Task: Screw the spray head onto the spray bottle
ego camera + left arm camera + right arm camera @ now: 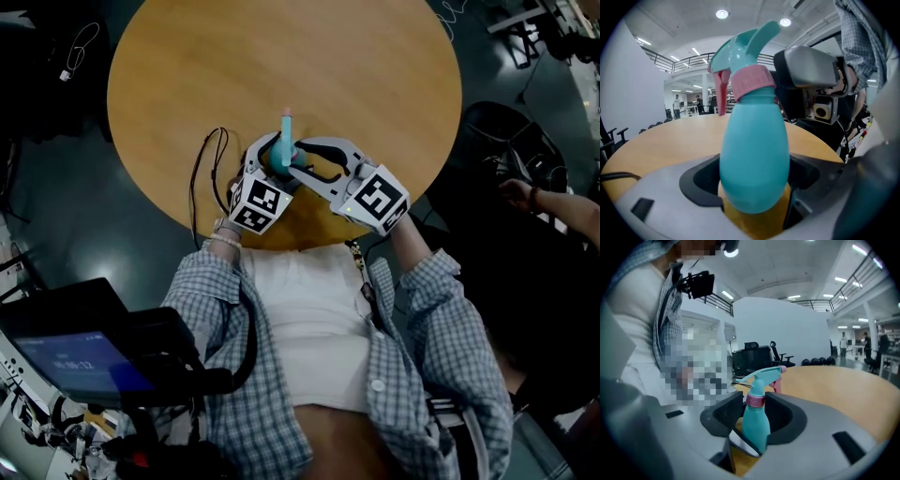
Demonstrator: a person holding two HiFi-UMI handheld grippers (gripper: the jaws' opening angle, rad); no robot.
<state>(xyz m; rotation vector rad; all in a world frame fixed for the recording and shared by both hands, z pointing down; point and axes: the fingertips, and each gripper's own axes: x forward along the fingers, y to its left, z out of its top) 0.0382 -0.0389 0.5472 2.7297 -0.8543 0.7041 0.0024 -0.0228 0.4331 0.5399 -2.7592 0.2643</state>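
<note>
Well, in the head view there's one round wooden table over a dark floor. One teal spray bottle stands upright near the person's edge of it. Two grippers meet on the bottle, the left gripper and the right gripper, and a single black cable loops beside them. The left gripper view shows an open hall with ceiling lights, and its jaws are clamped round the bottle's fat body. In the right gripper view, the jaws pinch the spray head at its pink collar.
</note>
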